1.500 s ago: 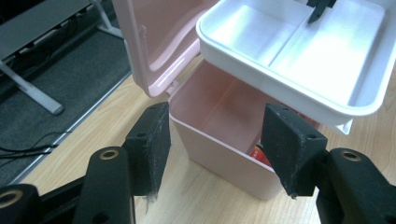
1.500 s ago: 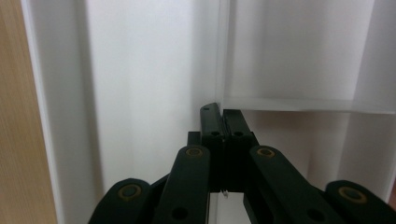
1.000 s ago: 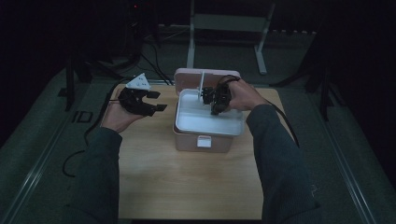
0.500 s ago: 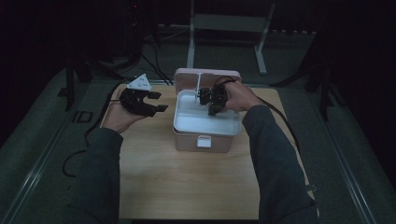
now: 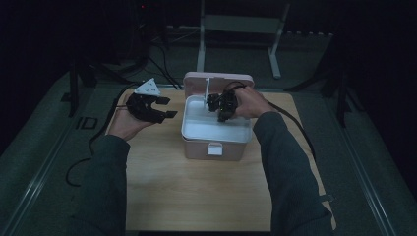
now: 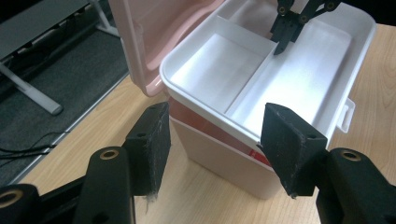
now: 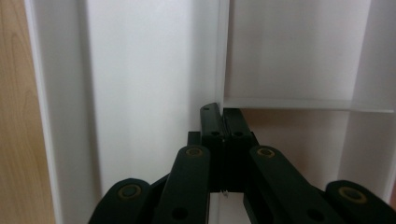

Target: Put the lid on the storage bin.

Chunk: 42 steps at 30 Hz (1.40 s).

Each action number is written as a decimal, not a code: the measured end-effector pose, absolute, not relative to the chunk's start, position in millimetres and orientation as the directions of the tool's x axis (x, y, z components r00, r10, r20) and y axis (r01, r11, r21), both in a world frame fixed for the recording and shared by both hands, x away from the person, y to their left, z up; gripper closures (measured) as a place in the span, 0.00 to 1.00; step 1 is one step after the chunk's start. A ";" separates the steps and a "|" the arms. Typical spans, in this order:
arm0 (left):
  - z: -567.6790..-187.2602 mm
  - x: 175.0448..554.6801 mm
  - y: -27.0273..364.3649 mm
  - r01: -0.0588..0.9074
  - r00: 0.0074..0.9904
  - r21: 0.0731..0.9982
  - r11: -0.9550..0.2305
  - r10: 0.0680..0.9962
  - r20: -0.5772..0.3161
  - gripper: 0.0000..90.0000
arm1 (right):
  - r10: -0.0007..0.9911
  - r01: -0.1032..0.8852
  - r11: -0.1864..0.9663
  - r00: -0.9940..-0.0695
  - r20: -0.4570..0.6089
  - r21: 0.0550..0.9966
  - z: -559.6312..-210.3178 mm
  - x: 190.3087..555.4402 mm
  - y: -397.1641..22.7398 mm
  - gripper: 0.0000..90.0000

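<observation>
- A pink storage box [image 5: 212, 143] stands near the middle of the wooden table [image 5: 196, 196], a little toward its far edge, with its latch facing the person.
- Its lid [image 5: 196, 81] is already swung up and back, standing open at the far side, so the opening step looks done.
- A white tray [image 6: 299, 84] with dividers sits in the top of the box; its compartments look bare in both gripper views.
- The right hand-held gripper [image 5: 222, 109] reaches down into the tray from above. In the right gripper view its jaws are pressed together at the tips [image 7: 223, 122], right where a long divider wall meets a cross wall. They seem to pinch the thin divider edge, though I cannot tell for sure that plastic is caught between them.
- The left hand-held gripper [image 5: 158, 109] hangs to the left of the box, apart from it, with its jaws spread wide and nothing between the pads [image 6: 154, 140].
- My reading: the work is at an early-to-middle stage. The box is open and the tray has been reached, but the tray is still seated in the box.
- What seems left is lifting the tray out or handling what lies beneath, with the free left side ready to steady the box.
</observation>
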<state>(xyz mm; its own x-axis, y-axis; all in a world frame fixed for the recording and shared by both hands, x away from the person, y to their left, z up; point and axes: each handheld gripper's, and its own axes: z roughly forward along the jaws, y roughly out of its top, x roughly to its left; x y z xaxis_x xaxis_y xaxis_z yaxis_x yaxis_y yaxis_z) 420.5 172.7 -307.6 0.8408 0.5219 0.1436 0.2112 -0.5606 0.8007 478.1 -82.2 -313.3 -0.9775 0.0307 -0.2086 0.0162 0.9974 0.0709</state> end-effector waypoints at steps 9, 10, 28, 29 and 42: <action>-308.3 421.7 172.0 0.213 0.842 0.799 -0.562 0.521 0.141 0.47 | 0.027 0.012 0.997 -0.978 -0.208 0.070 -316.4 482.1 -80.2 1.00; -308.3 421.7 172.1 0.214 0.842 0.798 -0.563 0.521 0.142 0.47 | 0.024 0.010 0.998 -0.977 -0.210 0.068 -317.4 482.4 -79.8 1.00; -309.3 422.7 170.3 0.215 0.842 0.800 -0.559 0.521 0.138 0.47 | 0.025 0.015 0.998 -0.985 -0.173 0.054 -334.6 486.4 -78.3 0.99; -309.4 422.8 170.1 0.216 0.842 0.800 -0.560 0.521 0.138 0.47 | 0.023 0.014 0.999 -0.985 -0.172 0.049 -335.0 486.3 -77.7 0.99; -309.5 423.3 169.1 0.218 0.842 0.802 -0.556 0.523 0.133 0.47 | 0.035 0.027 0.999 -0.984 -0.173 0.047 -340.2 487.2 -77.1 0.91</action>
